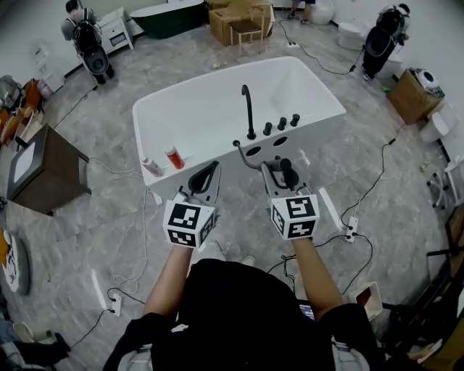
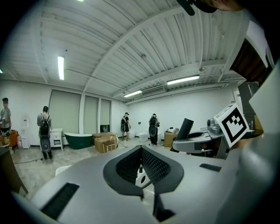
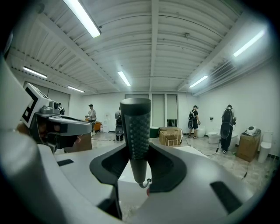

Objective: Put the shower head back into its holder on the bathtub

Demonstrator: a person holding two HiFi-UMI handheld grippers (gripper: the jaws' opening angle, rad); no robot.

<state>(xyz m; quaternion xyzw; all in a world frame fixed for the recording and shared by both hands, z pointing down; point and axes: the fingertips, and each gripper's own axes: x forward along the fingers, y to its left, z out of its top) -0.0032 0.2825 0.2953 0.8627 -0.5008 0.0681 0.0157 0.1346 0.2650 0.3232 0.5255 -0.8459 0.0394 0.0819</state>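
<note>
Head view, nearest first: a person in a dark top stretches both forearms forward over the grey tiled floor, and each hand carries a gripper topped by a marker cube. The left gripper points at the near rim of the white bathtub. Its fingers meet at the tips, and the left gripper view shows the hollow behind them empty, with only white tub seen through it.

Just to its right, the right gripper has its fingers clamped on the shower head. In the right gripper view the black dimpled handle stands upright between the pads. The shower head is held just in front of the tub's near rim and is not seated in it. A thin dark hose curves from it leftward to the rim.

Two dark round openings lie in the rim just beyond the fingers. Behind them stand a tall black faucet and three black knobs. Further left along the rim are two small bottles.

A dark cabinet stands at the left. Far back are cardboard boxes, a dark green tub and people wearing backpacks.
</note>
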